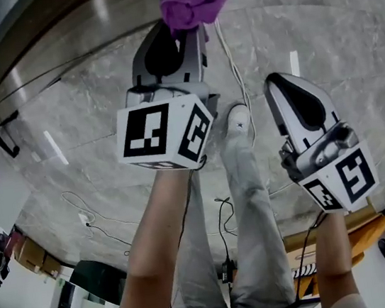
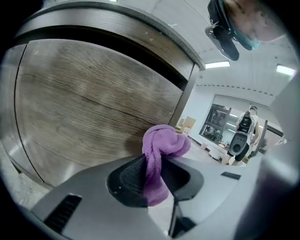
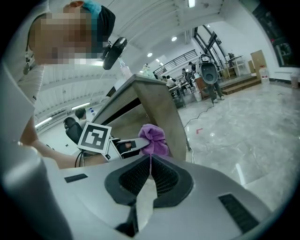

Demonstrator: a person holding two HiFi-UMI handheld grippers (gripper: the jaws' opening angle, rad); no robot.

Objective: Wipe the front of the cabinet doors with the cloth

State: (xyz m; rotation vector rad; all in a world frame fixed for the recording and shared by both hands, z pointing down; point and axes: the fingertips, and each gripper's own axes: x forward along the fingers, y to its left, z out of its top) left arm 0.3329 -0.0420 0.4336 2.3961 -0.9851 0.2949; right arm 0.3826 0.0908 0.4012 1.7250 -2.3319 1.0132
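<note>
Cloth [image 2: 165, 143] pinched in L claw [image 2: 157, 165], nr cabinet door [image 2: 84, 103]

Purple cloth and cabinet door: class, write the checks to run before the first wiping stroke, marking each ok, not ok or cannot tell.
1. purple cloth clamped in the left claw: ok.
2. A bunch of cloth sticks out past the claw tips to meet the wood: ok.
3. Cloth touching the cabinet door: cannot tell; it looks close.
4. right claw shut, holding nothing, apart from the cloth: ok.
5. Floor free around the feet: not ok; a white cable runs beside the shoe.
</note>
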